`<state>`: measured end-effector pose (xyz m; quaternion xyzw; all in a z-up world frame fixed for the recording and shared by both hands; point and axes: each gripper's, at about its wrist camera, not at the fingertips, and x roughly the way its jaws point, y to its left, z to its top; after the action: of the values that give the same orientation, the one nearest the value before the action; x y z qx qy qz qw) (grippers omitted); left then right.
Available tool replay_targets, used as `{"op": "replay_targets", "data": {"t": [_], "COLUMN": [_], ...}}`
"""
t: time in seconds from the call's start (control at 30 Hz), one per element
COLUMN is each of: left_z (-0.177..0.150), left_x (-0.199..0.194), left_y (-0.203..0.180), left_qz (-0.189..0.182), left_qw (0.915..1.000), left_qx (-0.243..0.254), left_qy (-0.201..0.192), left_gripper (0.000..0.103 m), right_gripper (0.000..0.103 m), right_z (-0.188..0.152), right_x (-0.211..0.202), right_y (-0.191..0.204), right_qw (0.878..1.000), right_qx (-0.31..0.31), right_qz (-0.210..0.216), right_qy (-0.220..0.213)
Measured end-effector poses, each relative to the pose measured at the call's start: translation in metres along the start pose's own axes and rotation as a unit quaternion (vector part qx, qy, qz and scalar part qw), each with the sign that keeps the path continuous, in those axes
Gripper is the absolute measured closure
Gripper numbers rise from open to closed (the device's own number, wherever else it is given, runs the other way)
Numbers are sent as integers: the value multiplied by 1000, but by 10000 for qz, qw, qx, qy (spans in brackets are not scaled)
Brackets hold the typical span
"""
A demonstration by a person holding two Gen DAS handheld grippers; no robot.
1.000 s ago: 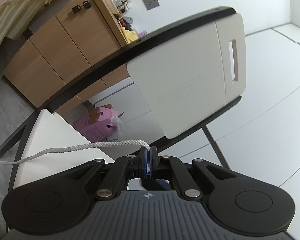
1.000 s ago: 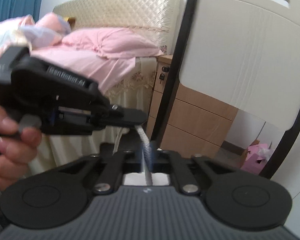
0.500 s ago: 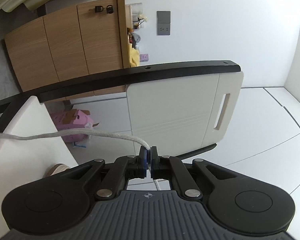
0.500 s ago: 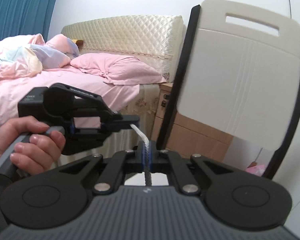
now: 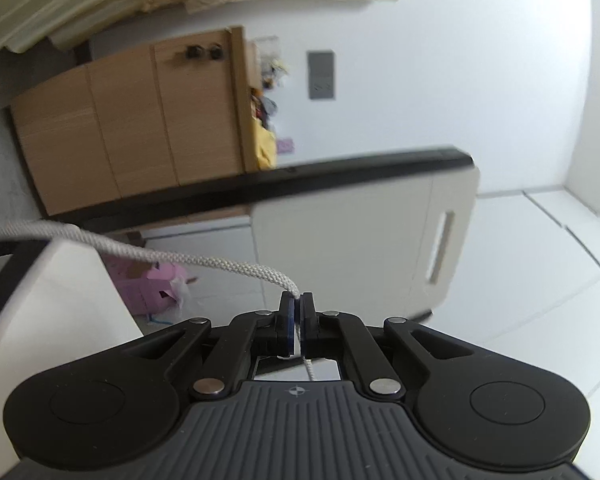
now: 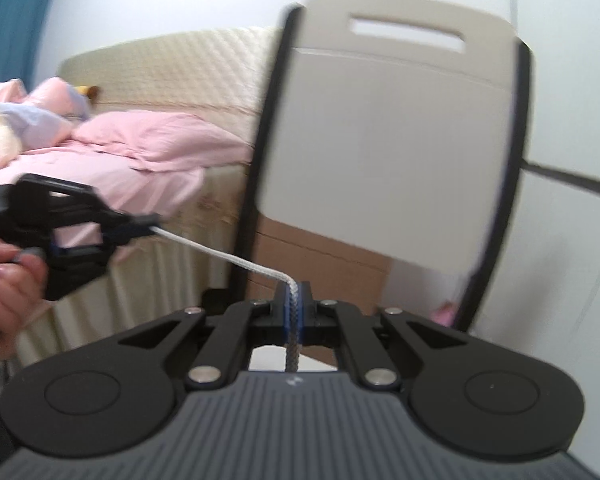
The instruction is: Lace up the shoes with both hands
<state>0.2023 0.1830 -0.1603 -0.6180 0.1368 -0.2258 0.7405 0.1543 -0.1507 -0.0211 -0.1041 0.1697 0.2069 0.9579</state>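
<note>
Between my two grippers a grey-white braided shoelace (image 6: 236, 258) runs as one taut span. My right gripper (image 6: 293, 300) has its jaws pinched tight on the lace, which passes down between the blue pads and out below them. In the right wrist view my left gripper (image 6: 150, 229) sits off to the left, held by a hand (image 6: 4, 288) wrapped round its black handle, jaws clamped on the other end of the same span. In the left wrist view the left gripper (image 5: 296, 312) is closed on the lace (image 5: 172, 258), a thin tail showing under the pads, the rest arcing away to the left edge. No shoe in either view. Behind: cream plastic chair back with black frame and slot handle (image 6: 388, 152), pink bedding on a bed (image 6: 140, 148), light wooden cabinet (image 5: 140, 128), blurred.
</note>
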Motion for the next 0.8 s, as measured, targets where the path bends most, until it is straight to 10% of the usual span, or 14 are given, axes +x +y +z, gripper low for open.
{"op": "replay_targets", "data": {"t": [0.07, 0.13, 0.2, 0.6, 0.8], "left_z": [-3, -6, -9, -24, -24], "left_x": [4, 7, 10, 20, 20], "left_y": [-7, -8, -12, -21, -23], "left_qz": [84, 130, 237, 491, 538], "left_qw": [9995, 9991, 9979, 9898, 9876], "left_qx": [275, 366, 547, 1183, 1303], "left_qy": [104, 175, 244, 630, 691], "left_gripper": [100, 100, 100, 100, 100], "right_gripper": [92, 53, 34, 17, 15], "right_z": [-4, -9, -12, -4, -28], "right_x": [7, 13, 13, -13, -15], "right_y": [-11, -20, -27, -35, -94], "right_qw": [9990, 9962, 9931, 9835, 9304], "right_qx": [342, 626, 829, 1182, 3279], "right_qz": [-145, -368, -584, -1351, -1637], "right_qy": [239, 482, 582, -239, 39]}}
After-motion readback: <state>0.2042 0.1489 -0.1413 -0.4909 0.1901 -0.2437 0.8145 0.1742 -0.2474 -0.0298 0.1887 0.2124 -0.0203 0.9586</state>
